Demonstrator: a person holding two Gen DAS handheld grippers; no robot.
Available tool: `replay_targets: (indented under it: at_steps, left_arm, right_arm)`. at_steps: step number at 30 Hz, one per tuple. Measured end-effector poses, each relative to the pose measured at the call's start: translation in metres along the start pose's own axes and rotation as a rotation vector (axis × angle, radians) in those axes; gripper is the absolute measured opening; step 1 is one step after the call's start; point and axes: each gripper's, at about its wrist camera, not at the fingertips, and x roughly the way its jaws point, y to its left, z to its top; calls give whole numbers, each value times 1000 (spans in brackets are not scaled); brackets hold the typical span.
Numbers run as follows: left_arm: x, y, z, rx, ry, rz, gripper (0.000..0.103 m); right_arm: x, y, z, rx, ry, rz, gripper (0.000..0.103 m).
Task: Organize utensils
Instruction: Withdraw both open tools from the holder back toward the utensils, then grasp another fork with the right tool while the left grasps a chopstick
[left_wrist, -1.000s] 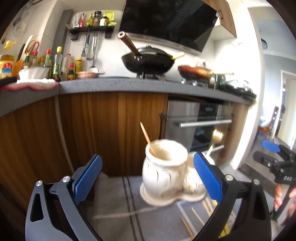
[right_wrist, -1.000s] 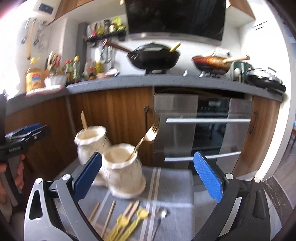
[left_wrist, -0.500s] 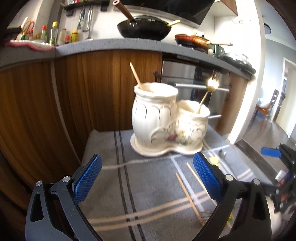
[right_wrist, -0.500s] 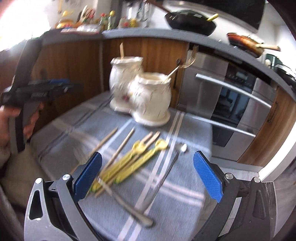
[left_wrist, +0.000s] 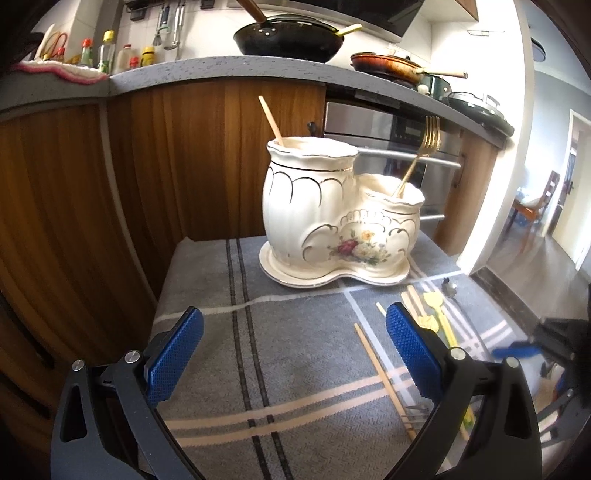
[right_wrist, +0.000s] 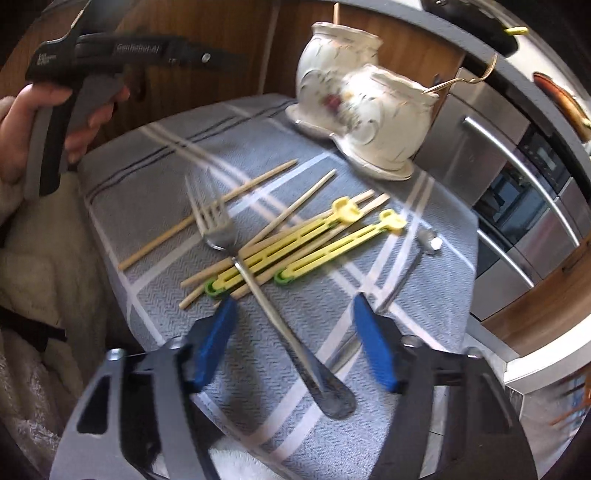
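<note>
One silver metal fork (right_wrist: 258, 291), two yellow plastic utensils (right_wrist: 295, 240), several wooden chopsticks (right_wrist: 207, 214) and one small silver spoon (right_wrist: 410, 266) are lying on the grey striped cloth (right_wrist: 155, 177). The right gripper (right_wrist: 295, 339) is hovering wide open, empty, its fingers straddling the fork's handle. The left gripper (left_wrist: 291, 354) is gaping wide, empty, facing the cream ceramic two-pot holder (left_wrist: 332, 218).

Utensil holder (right_wrist: 364, 99) at our frame's upper centre on the cloth (right_wrist: 155, 155), fork (right_wrist: 255, 280) lying across chopsticks (right_wrist: 207, 214) at centre, spoon (right_wrist: 413, 266) to their right.
</note>
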Motion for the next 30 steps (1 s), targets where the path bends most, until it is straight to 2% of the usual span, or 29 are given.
replay_targets:
  at_steps: [2, 3, 5, 8, 15, 18, 21, 27, 30]
  left_arm:
    - [-1, -1, 0, 6, -3, 0, 98]
    - [-1, -1, 0, 6, -4, -1, 98]
    - [-2, -1, 0, 4, -3, -4, 98]
    - [-2, -1, 0, 4, -4, -4, 98]
    - [-2, 0, 0, -4, -5, -4, 98]
    - [-2, 2, 1, -8, -3, -4, 98]
    - [-2, 2, 1, -9, -5, -2, 98]
    - [0, 3, 1, -14, 5, -1, 98]
    - [1, 1, 0, -10, 12, -4, 98]
  right_arm:
    - [1, 0, 1, -1, 15, 31, 44]
    - [1, -1, 2, 3, 20, 48, 43]
    - [3, -3, 4, 2, 37, 89, 31]
    - [5, -1, 7, -23, 56, 134, 19]
    - [10, 3, 17, -76, 91, 178, 13]
    - [10, 3, 17, -84, 94, 208, 6]
    - [7, 3, 16, -70, 81, 225, 6]
    - [-6, -13, 13, 25, 21, 243, 6]
    - [-15, -30, 11, 114, -30, 224, 6]
